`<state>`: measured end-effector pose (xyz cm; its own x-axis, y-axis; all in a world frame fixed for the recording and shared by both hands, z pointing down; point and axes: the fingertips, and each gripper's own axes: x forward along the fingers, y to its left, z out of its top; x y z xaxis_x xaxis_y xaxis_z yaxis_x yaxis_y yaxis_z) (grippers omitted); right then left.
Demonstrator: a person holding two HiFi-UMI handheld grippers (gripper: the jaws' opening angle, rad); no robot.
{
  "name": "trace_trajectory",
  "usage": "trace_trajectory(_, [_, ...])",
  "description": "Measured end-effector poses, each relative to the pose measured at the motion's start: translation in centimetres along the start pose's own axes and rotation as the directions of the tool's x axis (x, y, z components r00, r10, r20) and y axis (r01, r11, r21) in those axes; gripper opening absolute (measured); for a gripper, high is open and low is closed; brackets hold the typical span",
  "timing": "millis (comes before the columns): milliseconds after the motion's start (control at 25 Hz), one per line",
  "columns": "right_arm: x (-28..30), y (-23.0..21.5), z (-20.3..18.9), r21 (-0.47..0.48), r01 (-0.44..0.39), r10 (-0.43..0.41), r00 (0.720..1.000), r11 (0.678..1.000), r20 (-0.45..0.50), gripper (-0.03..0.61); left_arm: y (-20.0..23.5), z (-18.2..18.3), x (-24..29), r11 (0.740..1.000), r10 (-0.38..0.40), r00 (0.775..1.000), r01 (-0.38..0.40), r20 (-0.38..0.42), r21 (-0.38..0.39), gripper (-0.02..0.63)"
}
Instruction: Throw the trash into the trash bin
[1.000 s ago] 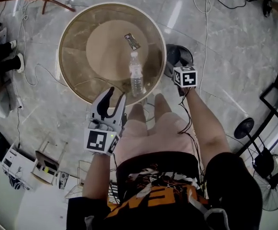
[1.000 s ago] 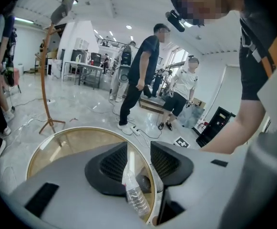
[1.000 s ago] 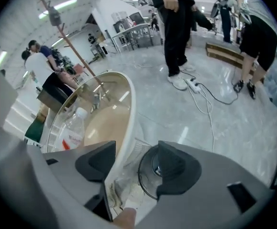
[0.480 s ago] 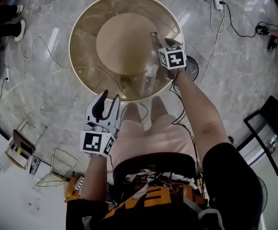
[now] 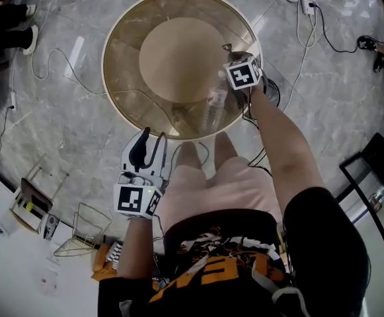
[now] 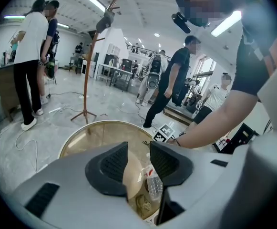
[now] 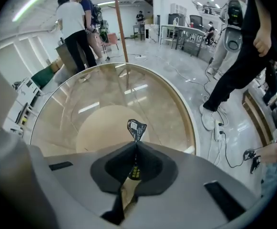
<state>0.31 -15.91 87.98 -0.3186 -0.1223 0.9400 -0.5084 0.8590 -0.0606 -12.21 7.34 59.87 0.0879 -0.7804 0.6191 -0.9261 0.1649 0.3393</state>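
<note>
At the right gripper: pressed together on one small dark wrapper, its crumpled tip poking out past the jaw tips, over the round glass table. At the left gripper: spread apart, gripping nothing, held off the table's near edge. On the glass, just beside the right gripper: one clear plastic bottle, lying down. Counted: two grippers, one wrapper, one bottle.
</note>
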Motion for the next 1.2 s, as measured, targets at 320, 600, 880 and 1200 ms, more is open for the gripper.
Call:
trace_trajectory(320, [-6.0, -4.3, -4.7, 0.217, 0.079, -0.100, 0.991, 0.973, 0.092, 0.018, -2.1, 2.4, 1.7, 0.996, -0.061, 0.998, 0.062, -0.013, 0.067, 0.146])
trace_trajectory(600, [-10.8, -8.3, -20.0, 0.466, 0.170, -0.199, 0.980, 0.868, 0.014, 0.018, -9.4, 3.5, 5.7, 0.959, -0.213, 0.975, 0.221, -0.064, 0.179, 0.149])
trace_trajectory(880, [-10.6, -8.1, -30.1, 0.547, 0.219, -0.189, 0.976, 0.808, -0.112, 0.018, -14.9, 0.7, 8.1, 0.917, -0.301, 0.940, 0.332, -0.163, 0.223, 0.152])
trace_trajectory(1200, [-7.2, -7.9, -32.5, 0.602, 0.165, -0.125, 0.986, 0.782, -0.108, 0.189, -17.2, -1.1, 9.3, 0.899, -0.309, 0.927, 0.358, -0.212, 0.254, 0.152])
